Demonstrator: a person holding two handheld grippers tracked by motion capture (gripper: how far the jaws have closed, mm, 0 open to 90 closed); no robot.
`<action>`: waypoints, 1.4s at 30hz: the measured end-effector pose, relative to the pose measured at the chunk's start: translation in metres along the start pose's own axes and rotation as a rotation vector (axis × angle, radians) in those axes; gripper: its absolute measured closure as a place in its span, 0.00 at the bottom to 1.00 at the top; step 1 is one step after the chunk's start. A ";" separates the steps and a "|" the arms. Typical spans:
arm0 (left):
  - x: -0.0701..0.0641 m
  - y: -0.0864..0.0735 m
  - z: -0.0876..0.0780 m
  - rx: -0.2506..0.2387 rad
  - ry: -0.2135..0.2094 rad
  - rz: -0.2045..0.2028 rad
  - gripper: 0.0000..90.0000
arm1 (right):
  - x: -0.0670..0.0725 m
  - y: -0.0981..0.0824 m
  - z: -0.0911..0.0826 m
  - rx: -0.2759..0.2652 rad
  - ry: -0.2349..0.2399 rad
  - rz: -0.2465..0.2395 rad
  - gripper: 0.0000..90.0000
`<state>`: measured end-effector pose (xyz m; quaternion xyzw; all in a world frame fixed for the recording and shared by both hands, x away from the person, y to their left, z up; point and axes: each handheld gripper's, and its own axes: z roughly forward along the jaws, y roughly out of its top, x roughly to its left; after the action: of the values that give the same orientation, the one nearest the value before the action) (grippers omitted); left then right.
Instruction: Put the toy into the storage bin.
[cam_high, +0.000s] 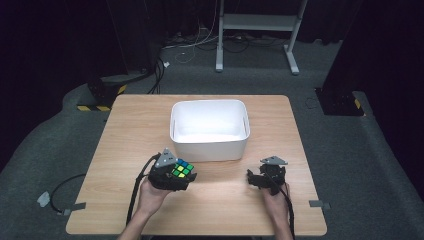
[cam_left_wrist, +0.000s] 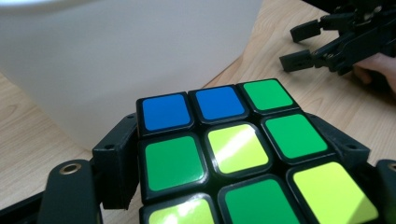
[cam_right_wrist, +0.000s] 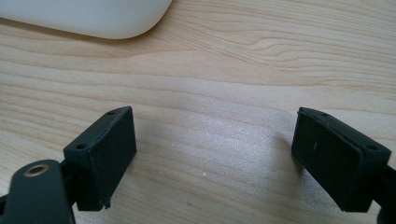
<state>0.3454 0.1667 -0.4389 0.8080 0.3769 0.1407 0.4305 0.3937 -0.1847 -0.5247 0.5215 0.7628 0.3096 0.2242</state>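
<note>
While my left gripper (cam_high: 181, 172) clamps the puzzle cube (cam_high: 182, 169) from both sides, the cube sits just in front of the white bin (cam_high: 209, 126), near the bin's front left corner and over the wooden table (cam_high: 125, 130). In the left gripper view my two black jaws press the cube (cam_left_wrist: 233, 149) at its left and right faces, and the upturned face reads two blue stickers and a green one along the far row, then green, yellow, green, then yellow, green, yellow nearest me. I can read no brand, logo or lettering on the stickers, the bin wall (cam_left_wrist: 116, 60) or the tabletop. Further right, my right gripper (cam_high: 261, 176) rests low by the table, well apart from the cube and off the bin's front right corner. Its jaws stand wide with nothing between them, only bare wood grain (cam_right_wrist: 215, 135) and a corner of the bin (cam_right_wrist: 93, 16) at the upper left.
</note>
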 end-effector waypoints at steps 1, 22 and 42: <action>0.000 0.002 -0.002 -0.002 0.002 0.003 0.26 | 0.000 0.000 0.000 0.000 0.000 0.000 0.15; 0.003 0.028 -0.020 -0.056 -0.047 -0.002 0.27 | 0.000 0.000 0.000 -0.001 0.001 -0.002 0.15; 0.000 0.065 -0.026 -0.085 -0.086 0.032 0.27 | 0.001 0.000 0.000 -0.001 -0.002 -0.001 0.15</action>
<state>0.3619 0.1597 -0.3715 0.8002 0.3387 0.1287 0.4779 0.3935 -0.1841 -0.5248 0.5211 0.7628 0.3094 0.2255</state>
